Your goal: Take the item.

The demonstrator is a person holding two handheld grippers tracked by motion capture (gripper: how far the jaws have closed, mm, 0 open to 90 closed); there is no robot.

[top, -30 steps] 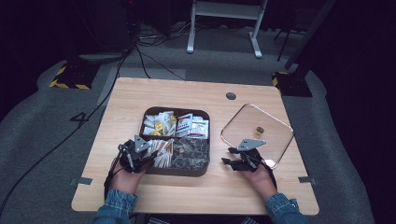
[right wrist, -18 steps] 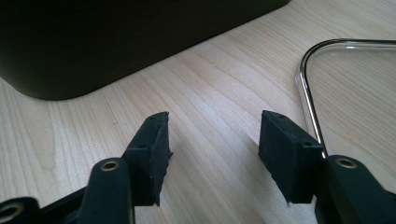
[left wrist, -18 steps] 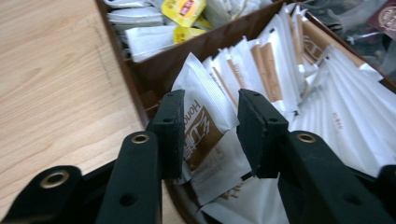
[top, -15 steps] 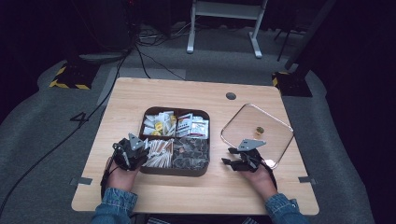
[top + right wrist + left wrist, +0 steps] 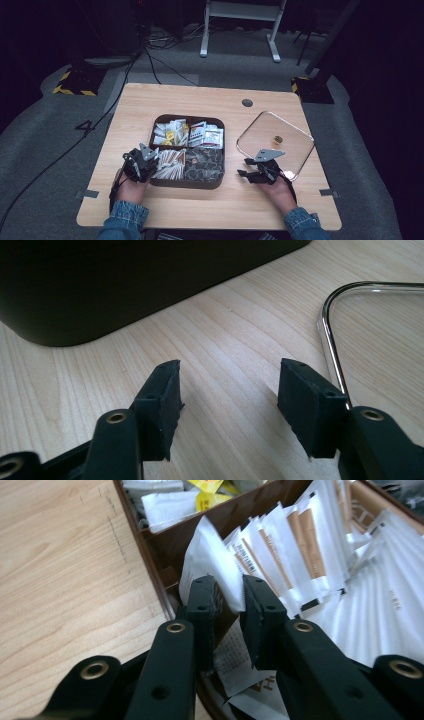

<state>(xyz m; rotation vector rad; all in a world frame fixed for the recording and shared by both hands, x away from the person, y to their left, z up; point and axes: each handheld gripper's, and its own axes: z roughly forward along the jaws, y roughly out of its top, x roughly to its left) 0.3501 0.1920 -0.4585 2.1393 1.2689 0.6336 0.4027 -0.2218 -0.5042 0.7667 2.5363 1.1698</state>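
A brown compartment tray [image 5: 187,184] sits mid-table. Its front-left section holds several white paper packets [image 5: 320,555]. My left gripper [image 5: 151,159] reaches into that section from the left rim. In the left gripper view, the left gripper [image 5: 230,587] has jaws that have just been closing. They stand a narrow gap apart around the edge of one white packet [image 5: 212,565], without visibly pinching it. My right gripper [image 5: 246,174] rests open on bare wood between the tray and a clear glass plate [image 5: 240,145]. Nothing is between the right gripper [image 5: 227,375] jaws.
A small yellow item [image 5: 277,139] lies on the glass plate, whose metal-edged rim [image 5: 330,340] runs close beside my right jaw. The tray's dark wall [image 5: 125,280] stands just ahead of it. A grommet hole [image 5: 247,103] is near the table's far edge.
My left gripper has dipped a little into the tray's front-left section and its jaws have narrowed around a packet. The right gripper has not moved.
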